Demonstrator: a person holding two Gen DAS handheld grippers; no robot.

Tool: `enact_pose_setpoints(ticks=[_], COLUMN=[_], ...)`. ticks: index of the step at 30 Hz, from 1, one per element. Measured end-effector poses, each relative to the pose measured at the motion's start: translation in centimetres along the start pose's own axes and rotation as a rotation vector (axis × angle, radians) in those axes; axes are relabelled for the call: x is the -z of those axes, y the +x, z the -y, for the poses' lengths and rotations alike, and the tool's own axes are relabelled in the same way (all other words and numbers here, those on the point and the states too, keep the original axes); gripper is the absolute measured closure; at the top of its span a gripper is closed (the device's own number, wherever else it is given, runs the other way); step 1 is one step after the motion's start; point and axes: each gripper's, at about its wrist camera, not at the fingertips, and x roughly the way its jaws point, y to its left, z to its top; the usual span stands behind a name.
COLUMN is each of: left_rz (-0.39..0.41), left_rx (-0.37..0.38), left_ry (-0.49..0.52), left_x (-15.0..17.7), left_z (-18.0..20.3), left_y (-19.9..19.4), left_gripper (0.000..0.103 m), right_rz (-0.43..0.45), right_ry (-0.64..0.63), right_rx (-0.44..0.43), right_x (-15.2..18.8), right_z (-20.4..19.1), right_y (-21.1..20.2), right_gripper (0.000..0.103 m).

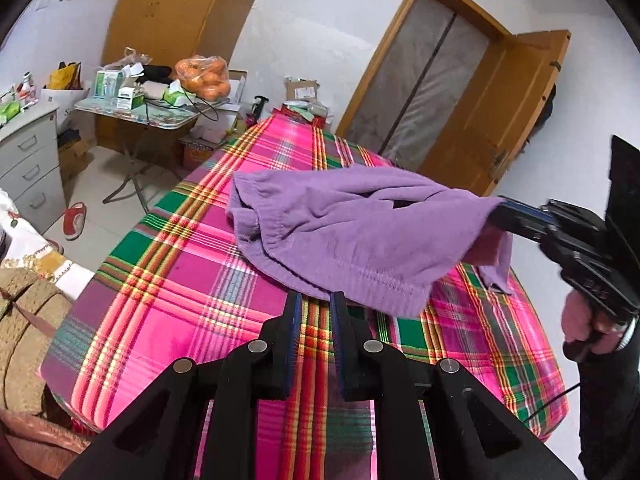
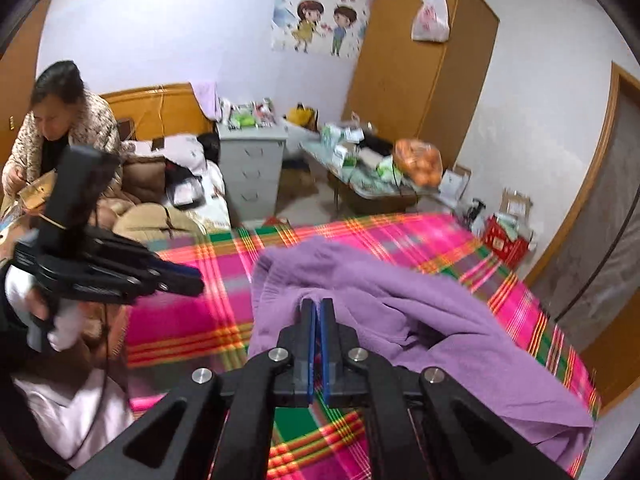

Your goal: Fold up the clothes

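We can read no text in either view. The white bag (image 1: 64, 109) beside the grey drawer cabinet (image 1: 28, 160) carries a dark mark and what may be the start of a word, too small for us to make out. The boxes (image 1: 129, 98) on the desk (image 1: 160, 118) bear print that is blurred, as is the print on the white bag (image 2: 431, 16) hung on the wardrobe (image 2: 420, 68).

A bag of oranges (image 1: 205, 76) sits on a cluttered folding table (image 1: 160, 118) beside grey drawers (image 1: 28, 164).
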Motion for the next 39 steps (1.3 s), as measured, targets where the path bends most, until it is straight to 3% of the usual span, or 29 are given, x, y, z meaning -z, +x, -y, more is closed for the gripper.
enact_pose_setpoints(ticks=[2, 8, 9, 14, 17, 24, 32, 39], left_rz=[0.004, -0.016, -0.023, -0.087, -0.112, -0.11, -0.12, -0.108], left_rx=[0.005, 0.029, 0.037, 0.127, 0.125, 0.044, 0.138, 0.156], left_ry=[-0.001, 0.003, -0.001, -0.062, -0.086, -0.178, -0.308, -0.342], left_x=[0.1, 0.9, 1.0, 2.2, 2.8, 2.6, 2.0, 1.3], left_z=[0.0, 0.5, 0.5, 0.6, 0.9, -0.6, -1.7, -1.3], left_y=[-0.4, -0.3, -0.2, 1.9, 3.2, 5.5, 7.5, 8.6], left_gripper=[0.088, 0.085, 0.083, 0.079, 0.076, 0.072, 0.054, 0.053], right_rz=[0.003, -0.257, -0.265, -0.222, -0.188, -0.148, -0.139, -0.158], right_ry=[0.004, 0.013, 0.03, 0.138, 0.164, 0.199, 0.184, 0.184], right_rx=[-0.002, -0.026, -0.026, -0.015, -0.008, -0.023, -0.059, -0.064], right_x=[-0.2, 5.7, 6.3, 8.5, 8.8, 9.7, 9.9, 10.3], right_z=[-0.6, -1.3, -1.0, 1.0, 1.8, 2.4, 1.8, 1.6], right_y=[-0.5, 2.7, 2.7, 1.2, 0.8, 1.1, 2.9, 3.7], right_gripper=[0.101, 0.099, 0.097, 0.072, 0.069, 0.068, 0.067, 0.067])
